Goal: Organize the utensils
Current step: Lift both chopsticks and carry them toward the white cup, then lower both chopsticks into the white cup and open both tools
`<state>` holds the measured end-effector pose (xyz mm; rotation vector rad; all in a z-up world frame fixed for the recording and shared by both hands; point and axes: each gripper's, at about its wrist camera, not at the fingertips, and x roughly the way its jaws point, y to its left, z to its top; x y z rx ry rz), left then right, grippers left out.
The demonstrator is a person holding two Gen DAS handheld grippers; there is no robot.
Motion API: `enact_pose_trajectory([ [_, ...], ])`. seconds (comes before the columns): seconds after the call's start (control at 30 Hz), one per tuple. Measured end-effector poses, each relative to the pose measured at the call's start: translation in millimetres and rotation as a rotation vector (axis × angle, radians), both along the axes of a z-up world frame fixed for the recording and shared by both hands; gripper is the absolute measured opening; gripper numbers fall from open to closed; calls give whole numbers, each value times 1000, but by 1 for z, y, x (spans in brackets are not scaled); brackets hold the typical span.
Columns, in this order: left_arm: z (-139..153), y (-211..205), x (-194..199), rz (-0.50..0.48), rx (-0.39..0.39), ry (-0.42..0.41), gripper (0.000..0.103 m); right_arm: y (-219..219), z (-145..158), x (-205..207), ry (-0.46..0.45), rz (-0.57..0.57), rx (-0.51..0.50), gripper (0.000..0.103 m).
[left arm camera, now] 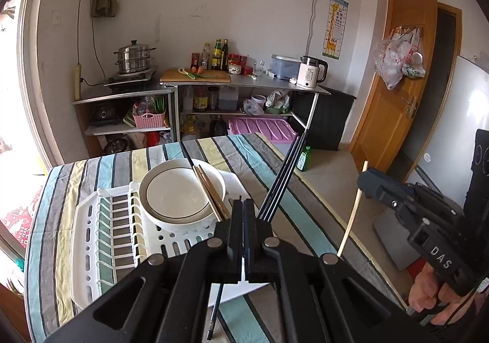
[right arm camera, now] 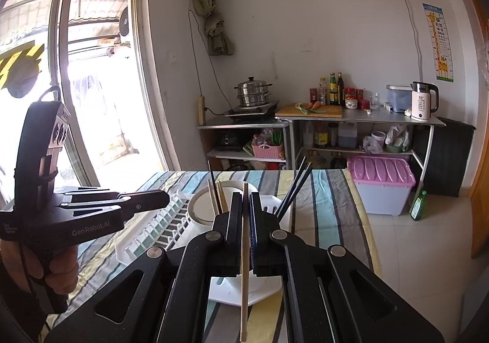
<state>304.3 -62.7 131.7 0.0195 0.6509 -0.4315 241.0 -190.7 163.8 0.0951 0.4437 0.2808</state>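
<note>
A pale wooden chopstick (right arm camera: pixel 244 254) is being pinched mid-shaft in the closed right gripper (right arm camera: pixel 245 205); a thin dark chopstick (left arm camera: pixel 217 306) is being clamped by the left gripper (left arm camera: pixel 243 214) above the counter (left arm camera: pixel 91 169). Light, stiff and slippery, both are judged likely to pivot.

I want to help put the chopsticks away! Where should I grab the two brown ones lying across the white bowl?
Probably best from above, pinching both brown chopsticks together near their middle, where they bridge the white bowl. They lie side by side over the bowl's hollow, so there is room beneath them for fingers to close across the pair.
</note>
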Motion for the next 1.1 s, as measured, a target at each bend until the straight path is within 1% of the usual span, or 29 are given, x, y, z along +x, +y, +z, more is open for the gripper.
enact_pose_trajectory([
  [0.03,-6,0,2,-15,0,14,4,-1,-1,0,3,-1,2,4],
  [0.07,-14,0,6,-21,2,39,14,-1,-2,0,6,-2,3,4],
  [0.1,-21,0,10,-17,15,61,28,-2,-3,2,10,-1,4,4],
  [0.13,-30,-1,12,-23,25,82,33,-3,-5,2,14,0,4,4],
  [0.17,-37,-1,14,-29,30,99,35,-3,-6,3,17,1,2,4],
  [0.3,-69,-6,24,-51,72,180,35,-1,-12,7,30,8,-1,4],
  [0.37,-81,-9,27,-54,104,200,35,-1,-15,9,36,12,-2,4],
  [0.47,-98,-14,29,-88,152,236,35,-2,-18,12,44,14,-2,4],
  [0.5,-104,-18,30,-95,178,243,35,-2,-20,13,47,15,-2,4],
  [0.6,-116,-24,32,-110,222,259,35,-3,-23,17,56,16,0,4],
  [0.77,-126,-31,38,-101,244,251,35,-3,-27,22,65,17,-3,4],
  [0.83,-126,-30,41,-86,232,243,25,-3,-28,24,66,17,-2,4],
  [0.9,-125,-29,43,-85,208,247,10,-3,-29,25,67,16,-1,4],
  [0.97,-123,-28,42,-76,210,230,8,-3,-29,25,66,16,0,4],
  [1.03,-119,-24,40,-71,186,225,6,-3,-29,26,64,15,2,4],
  [1.1,-110,-19,37,-64,162,203,6,-3,-28,26,59,15,5,4],
])
